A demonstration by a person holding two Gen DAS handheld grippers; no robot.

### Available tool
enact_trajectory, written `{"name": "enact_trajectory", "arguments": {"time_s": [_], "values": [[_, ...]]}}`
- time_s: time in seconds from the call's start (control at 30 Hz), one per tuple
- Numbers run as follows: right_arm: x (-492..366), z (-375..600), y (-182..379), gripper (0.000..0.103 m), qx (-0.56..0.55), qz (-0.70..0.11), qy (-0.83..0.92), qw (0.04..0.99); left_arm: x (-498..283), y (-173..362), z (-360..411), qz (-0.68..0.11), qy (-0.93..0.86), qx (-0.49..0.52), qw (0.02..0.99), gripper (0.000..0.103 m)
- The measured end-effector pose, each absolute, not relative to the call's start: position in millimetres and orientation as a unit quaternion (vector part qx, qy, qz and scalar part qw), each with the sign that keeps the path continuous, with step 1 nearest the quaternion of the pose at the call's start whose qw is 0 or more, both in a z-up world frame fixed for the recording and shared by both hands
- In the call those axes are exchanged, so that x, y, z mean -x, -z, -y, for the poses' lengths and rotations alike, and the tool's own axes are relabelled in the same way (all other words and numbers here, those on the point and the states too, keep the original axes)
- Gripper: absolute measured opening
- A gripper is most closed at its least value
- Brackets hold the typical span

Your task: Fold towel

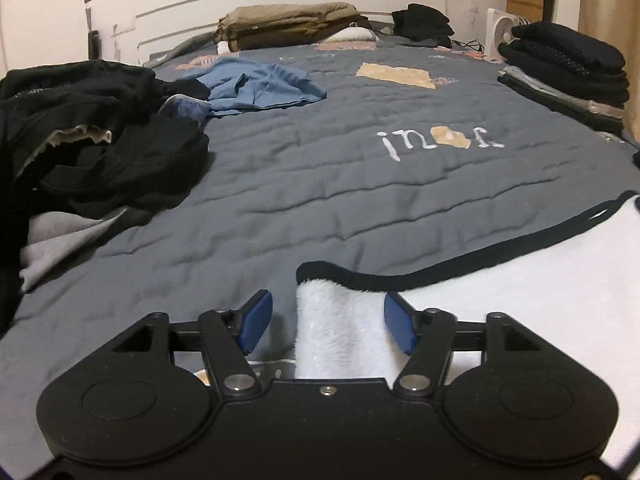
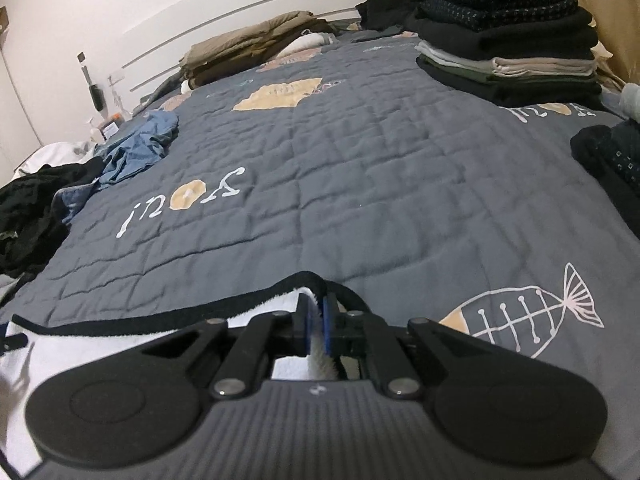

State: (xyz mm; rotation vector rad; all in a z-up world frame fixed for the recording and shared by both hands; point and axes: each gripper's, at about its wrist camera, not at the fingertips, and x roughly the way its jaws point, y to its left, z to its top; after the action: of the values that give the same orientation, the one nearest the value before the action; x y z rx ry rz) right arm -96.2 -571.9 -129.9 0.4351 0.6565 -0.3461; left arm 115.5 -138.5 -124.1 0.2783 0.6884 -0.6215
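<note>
Left wrist: left tool (image 1: 328,322) wide open around towel (image 1: 340,332), right tool (image 2: 317,320) clamping towel.

Towel (image 1: 520,300): white, fluffy pile, thin black binding along the edge. Lies mostly flat on the grey quilt (image 1: 320,184), at the quilt's near edge, well short of the "you!" lettering stitched on it. In the left wrist view one corner is bunched into an upright ridge, black trim curling over its top; the rest spreads flat to the right, the trimmed edge running up and away across the quilt. In the right wrist view the towel (image 2: 100,352) has its other corner pinched up into a narrow fold, just beside the quilt's fish-skeleton print.
</note>
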Motion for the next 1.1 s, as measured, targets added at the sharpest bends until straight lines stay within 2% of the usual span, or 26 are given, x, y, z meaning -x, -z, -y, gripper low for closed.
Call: {"name": "enact_trajectory", "arguments": {"time_s": [0.07,0.13,0.47,0.63,0.73,0.83,0.87,0.97,1.03,1.1], "values": [[94.6,572.0,130.3,0.005,-0.218,-0.318,0.174,0.906,-116.3,126.3,135.4,-0.338,0.300,-0.114,0.885,0.009],[93.2,570.1,130.1,0.005,-0.220,-0.313,0.181,0.906,-117.1,128.4,132.4,-0.344,0.301,-0.093,0.885,0.007],[84.8,569.8,110.2,0.004,-0.209,-0.260,0.205,0.920,-123.0,101.9,130.9,-0.304,0.316,-0.045,0.898,0.005],[72.5,572.7,125.9,0.004,-0.200,-0.291,0.206,0.912,-128.0,114.7,138.7,-0.325,0.306,-0.059,0.893,0.006],[65.0,577.0,143.1,0.007,-0.207,-0.323,0.207,0.900,-131.2,127.1,138.4,-0.350,0.296,-0.064,0.887,0.013],[62.9,578.0,141.2,0.010,-0.196,-0.344,0.201,0.896,-130.8,122.2,129.9,-0.353,0.286,-0.058,0.889,0.042],[63.4,578.2,135.0,0.011,-0.191,-0.351,0.197,0.895,-128.4,117.1,125.7,-0.347,0.286,-0.053,0.892,0.046],[75.0,576.6,112.3,0.019,-0.185,-0.347,0.189,0.900,-117.4,101.7,115.9,-0.340,0.294,-0.042,0.892,0.047],[85.6,574.5,97.2,0.033,-0.187,-0.336,0.181,0.905,-105.5,94.2,113.5,-0.336,0.307,-0.047,0.889,0.047],[94.4,571.0,85.6,0.037,-0.191,-0.325,0.174,0.910,-94.3,88.9,111.8,-0.330,0.313,-0.046,0.889,0.048]]}}
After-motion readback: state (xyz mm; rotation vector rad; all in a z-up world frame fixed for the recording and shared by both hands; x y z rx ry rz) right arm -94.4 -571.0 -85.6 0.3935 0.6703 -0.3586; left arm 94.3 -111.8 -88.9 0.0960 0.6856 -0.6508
